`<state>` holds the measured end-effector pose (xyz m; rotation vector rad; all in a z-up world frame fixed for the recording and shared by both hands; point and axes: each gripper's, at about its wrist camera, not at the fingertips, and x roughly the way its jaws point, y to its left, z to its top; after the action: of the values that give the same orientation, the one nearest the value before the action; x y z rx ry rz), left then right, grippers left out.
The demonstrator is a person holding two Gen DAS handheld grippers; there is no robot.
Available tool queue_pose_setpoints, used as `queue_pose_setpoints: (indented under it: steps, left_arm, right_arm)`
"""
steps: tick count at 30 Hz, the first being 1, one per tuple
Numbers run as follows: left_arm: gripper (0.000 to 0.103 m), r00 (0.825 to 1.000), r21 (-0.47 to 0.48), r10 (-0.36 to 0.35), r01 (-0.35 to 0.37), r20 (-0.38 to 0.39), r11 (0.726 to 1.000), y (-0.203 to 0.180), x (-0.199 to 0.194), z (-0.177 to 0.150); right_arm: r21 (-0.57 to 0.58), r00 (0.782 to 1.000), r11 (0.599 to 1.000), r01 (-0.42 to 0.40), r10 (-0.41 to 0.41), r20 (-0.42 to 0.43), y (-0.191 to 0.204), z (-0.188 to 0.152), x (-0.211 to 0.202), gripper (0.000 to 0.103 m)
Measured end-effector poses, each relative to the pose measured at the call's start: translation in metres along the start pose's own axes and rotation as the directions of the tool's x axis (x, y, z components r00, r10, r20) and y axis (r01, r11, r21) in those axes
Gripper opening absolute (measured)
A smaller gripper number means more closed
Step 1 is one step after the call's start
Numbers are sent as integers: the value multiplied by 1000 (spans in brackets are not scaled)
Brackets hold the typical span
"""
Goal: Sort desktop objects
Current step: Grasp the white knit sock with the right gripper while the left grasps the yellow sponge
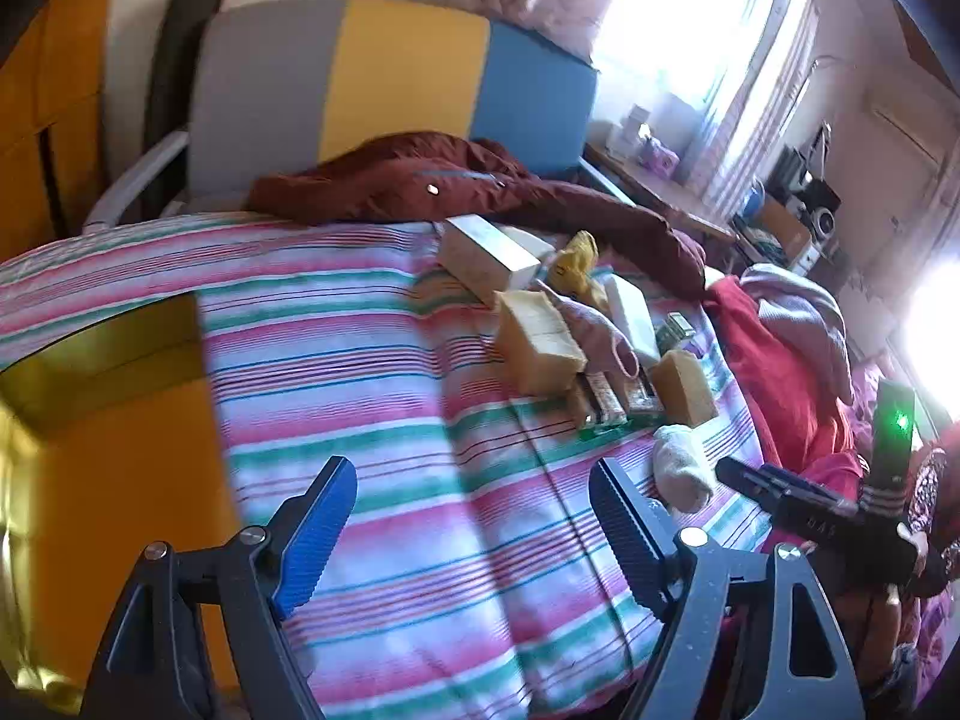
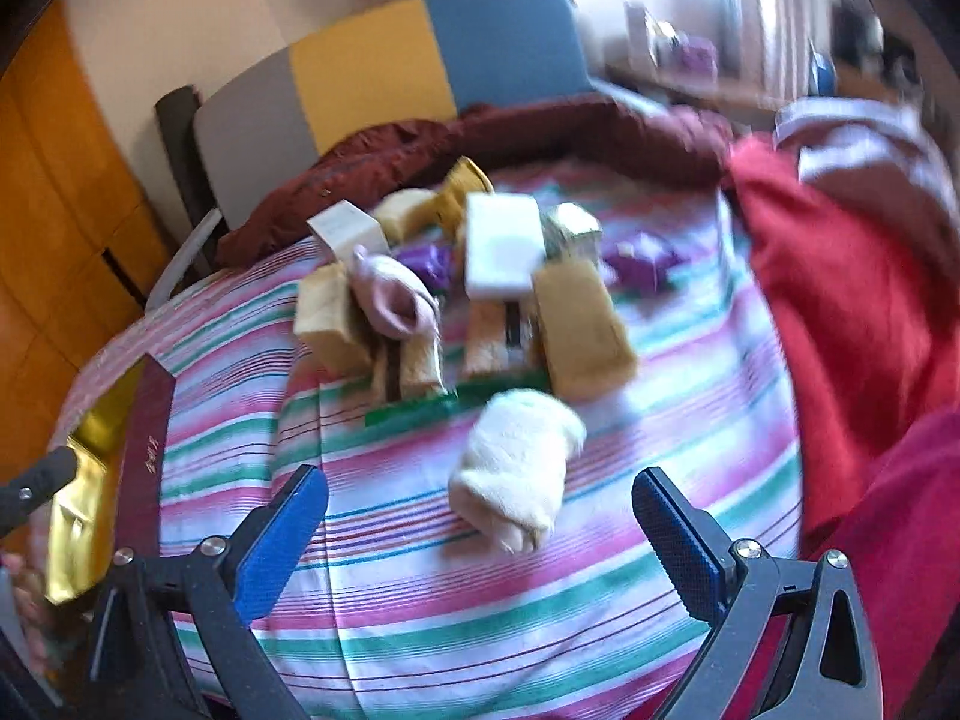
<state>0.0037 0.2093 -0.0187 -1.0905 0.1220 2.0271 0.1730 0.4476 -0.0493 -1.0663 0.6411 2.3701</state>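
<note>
In the right wrist view, the rolled white sock (image 2: 516, 468) lies mid-frame, just ahead between the right gripper (image 2: 480, 540) fingers, untouched; both it and the left gripper (image 1: 474, 534) gape wide, empty.

A home bedroom: striped bedsheet (image 1: 390, 360), padded headboard (image 1: 390, 78), curtained window (image 1: 678, 18).

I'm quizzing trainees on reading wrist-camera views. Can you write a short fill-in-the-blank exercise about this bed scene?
1. The rolled white sock lies in front of the ____ gripper.
2. Both the left gripper and the right one are ____, holding nothing.
3. The box at the left has a shiny ____ lining.
4. The pink sock rests on the pile of ____.

Missing words: right; open; gold; boxes
</note>
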Motion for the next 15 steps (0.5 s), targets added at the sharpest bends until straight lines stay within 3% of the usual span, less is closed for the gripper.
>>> queue_pose_setpoints:
  steps: [6, 11, 15]
  left_arm:
    - [81, 995, -18, -46, 44, -88, 999, -14, 48, 30]
    - [81, 992, -8, -61, 61, -115, 998, -25, 79, 54]
    - [81, 991, -1, -42, 42, -125, 999, -33, 107, 73]
  right_arm:
    - [77, 999, 997, 17, -14, -40, -14, 2, 28, 96]
    - [59, 995, 996, 72, -67, -77, -16, 7, 52, 76]
    - [70, 993, 996, 62, -54, -100, -22, 7, 63, 74]
